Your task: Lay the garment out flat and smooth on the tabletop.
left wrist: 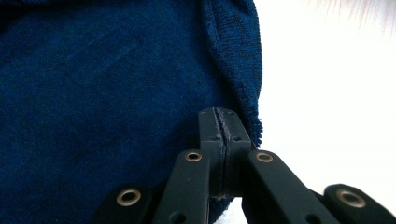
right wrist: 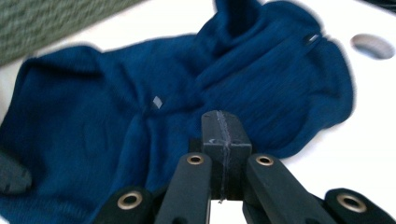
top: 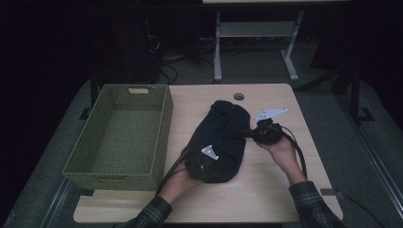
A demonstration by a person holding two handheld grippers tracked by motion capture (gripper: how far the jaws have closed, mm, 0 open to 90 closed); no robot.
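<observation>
Dark blue knit garment [top: 219,140] lies bunched on the table [top: 266,199], roughly mid-table, a bit toward the right of the green woven basket [top: 119,135] that sits along the table's left edge. The basket looks empty inside, so nothing has been put away yet; my read is the work is folding or bundling the garment, possibly for the basket, and it is at an early-to-middle stage: cloth is gathered into a long lump running from the far middle toward the near edge, not a neat fold. Left gripper [top: 203,164] is at the garment's near end, jaws pressed fully together in the left gripper view [left wrist: 219,135]; the tips sit right at the knit's hemmed edge, but whether any cloth is pinched between them I cannot tell. Right gripper [top: 261,133] is at the garment's right side, toward the table's right edge; its jaws also meet with no gap in the right gripper view [right wrist: 223,135], tips against or just over the cloth's edge, grip on fabric not clear either. Garment look: deep navy, fine ribbed knit, soft and floppy, several folds and a raised flap at the far end, a small pale tag or button spot mid-cloth, right gripper view blurred. Round cable hole [top: 239,96] in the table sits just beyond the garment's far end. Left to do, as I judge it: tidy the fold, then move it over.
</observation>
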